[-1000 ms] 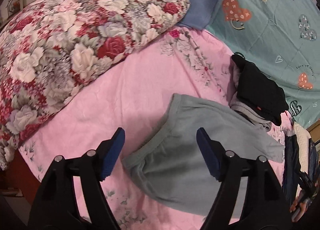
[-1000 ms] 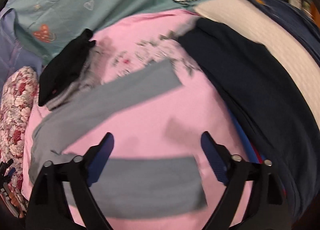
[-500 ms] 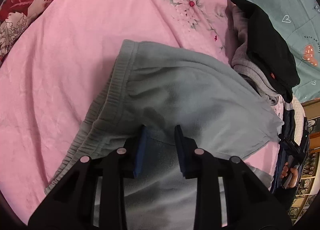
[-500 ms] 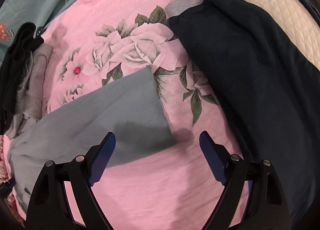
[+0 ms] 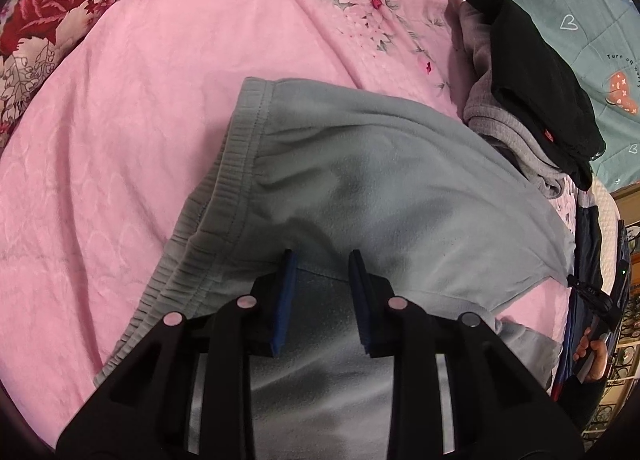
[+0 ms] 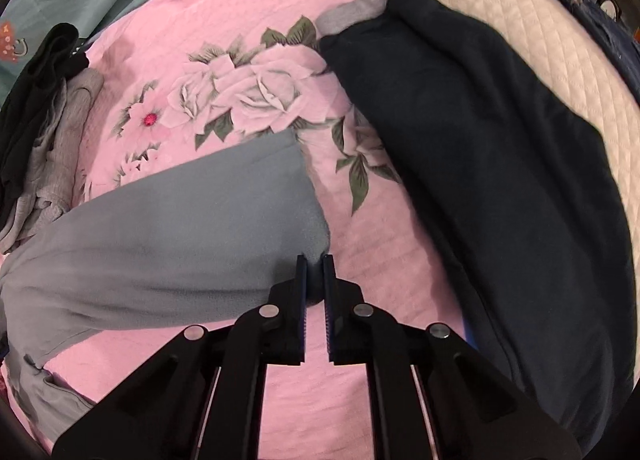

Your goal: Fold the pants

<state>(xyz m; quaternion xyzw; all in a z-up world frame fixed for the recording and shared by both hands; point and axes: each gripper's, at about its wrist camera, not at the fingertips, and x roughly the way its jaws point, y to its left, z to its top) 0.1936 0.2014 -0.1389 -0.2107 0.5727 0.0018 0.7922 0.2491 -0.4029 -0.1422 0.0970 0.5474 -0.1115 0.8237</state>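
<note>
Left wrist view: I see my left gripper (image 5: 322, 260) down on the grey pants (image 5: 380, 187), approx. at the seat, w/ the 2 blue pads (image 5: 286, 280) narrowed onto a raised fold of fabric; jaws clenched on the pants, small gap left between pads. Elastic waistband (image 5: 224, 195) runs up and left of the tongs. Pants lie on the pink floral sheet (image 5: 132, 107). Up and right of the tongs: black garment (image 5: 536, 75) stacked on a light grey garment (image 5: 504, 127).

Right wrist view: my right gripper (image 6: 315, 264) has its 2 pads nearly together, clenched on the hem corner of 1 pant leg (image 6: 192, 215). Leg extends left of the tongs, flat on the sheet. Right of the tongs: dark navy garment (image 6: 500, 163), w/ a cream quilted cover (image 6: 560, 43) beyond it.
</note>
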